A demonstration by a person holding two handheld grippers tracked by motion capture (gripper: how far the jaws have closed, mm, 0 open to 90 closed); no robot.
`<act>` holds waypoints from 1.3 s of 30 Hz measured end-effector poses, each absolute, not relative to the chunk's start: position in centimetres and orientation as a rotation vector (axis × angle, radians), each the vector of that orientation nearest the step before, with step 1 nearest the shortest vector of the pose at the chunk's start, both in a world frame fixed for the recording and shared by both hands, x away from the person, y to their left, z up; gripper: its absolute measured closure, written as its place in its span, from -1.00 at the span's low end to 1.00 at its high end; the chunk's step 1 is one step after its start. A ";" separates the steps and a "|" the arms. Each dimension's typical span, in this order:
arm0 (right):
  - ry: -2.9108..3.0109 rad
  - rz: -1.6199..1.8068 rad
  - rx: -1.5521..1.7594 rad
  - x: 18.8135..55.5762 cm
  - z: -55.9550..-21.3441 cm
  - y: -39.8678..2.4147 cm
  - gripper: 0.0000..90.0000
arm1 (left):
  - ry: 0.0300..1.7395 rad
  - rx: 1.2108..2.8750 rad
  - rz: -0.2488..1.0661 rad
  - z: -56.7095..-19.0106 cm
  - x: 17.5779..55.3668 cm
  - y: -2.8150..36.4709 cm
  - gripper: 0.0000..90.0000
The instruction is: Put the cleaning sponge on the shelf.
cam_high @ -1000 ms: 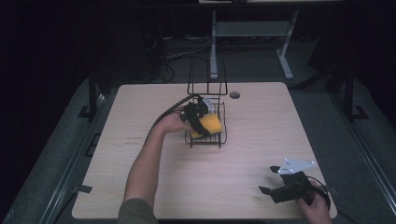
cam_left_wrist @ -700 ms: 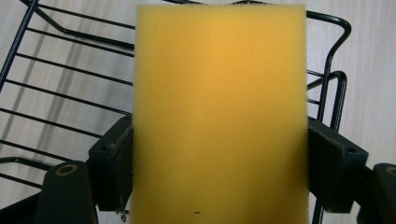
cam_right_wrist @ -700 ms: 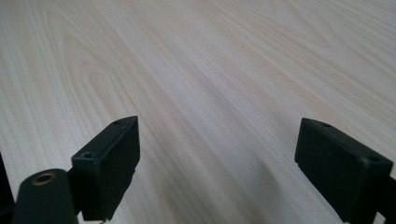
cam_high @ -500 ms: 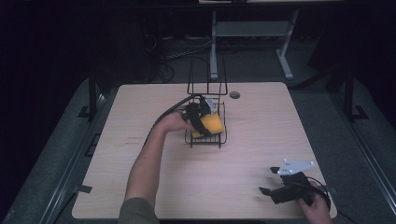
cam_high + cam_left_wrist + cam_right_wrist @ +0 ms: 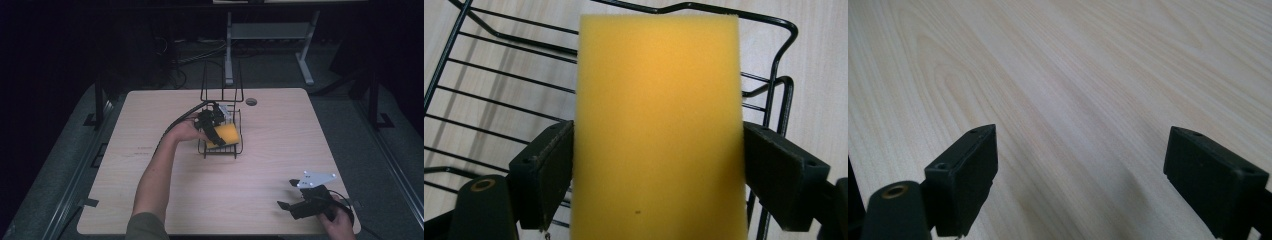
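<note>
A pale wooden worktop (image 5: 270, 150) fills the middle of the high view, with dark floor around it. Near the centre of the frame, slightly up and left, stands a black wire rack (image 5: 220, 132) with tall upright loops at its back. The person's left arm reaches up from the bottom left of the frame to it. The left claw (image 5: 216, 131) is clenched on a yellow sponge (image 5: 224, 136), which sits at the rack, over its low front section.

In the left gripper view, the sponge (image 5: 659, 130) stands as a tall yellow block through the middle of the frame. The two black jaws press against its left and right sides in the lower half of the picture. The rack's (image 5: 494, 75) thin black wires cross behind it, with the worktop beneath them.

At the lower right of the high view, the right claw (image 5: 285, 195) rests low near the worktop's front edge, held by a hand (image 5: 339, 222). In the right gripper view, its jaws stand wide apart, released, with bare wood grain between them.
</note>
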State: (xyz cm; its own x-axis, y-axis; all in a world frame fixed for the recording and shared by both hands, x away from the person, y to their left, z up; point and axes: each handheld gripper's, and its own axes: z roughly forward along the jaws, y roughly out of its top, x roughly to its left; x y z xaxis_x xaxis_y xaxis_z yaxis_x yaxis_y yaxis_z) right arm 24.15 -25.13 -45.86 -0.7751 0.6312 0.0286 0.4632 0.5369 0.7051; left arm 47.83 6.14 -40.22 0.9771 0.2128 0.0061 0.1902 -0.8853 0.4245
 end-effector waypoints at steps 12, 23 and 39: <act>2.558 1.061 0.913 24.2 -45.8 -24.9 -0.69 | 0.297 2.667 0.114 -39.4 47.4 7.4 -0.61; 2.567 1.059 0.909 24.1 -45.8 -24.6 -0.69 | 0.298 2.658 0.139 -38.8 46.7 7.8 -0.61; 2.574 1.064 0.895 24.1 -45.8 -24.2 -0.69 | 0.270 2.670 0.188 -38.0 44.9 9.4 -0.61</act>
State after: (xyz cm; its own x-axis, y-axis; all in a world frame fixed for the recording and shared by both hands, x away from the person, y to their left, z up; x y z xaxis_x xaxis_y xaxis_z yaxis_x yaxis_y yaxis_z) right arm 24.08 -24.16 -45.83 -0.7918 0.6099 0.0319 0.4543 0.5534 0.6981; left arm 44.93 9.38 -37.98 0.9716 0.2198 0.0882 0.1587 -0.8807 0.4463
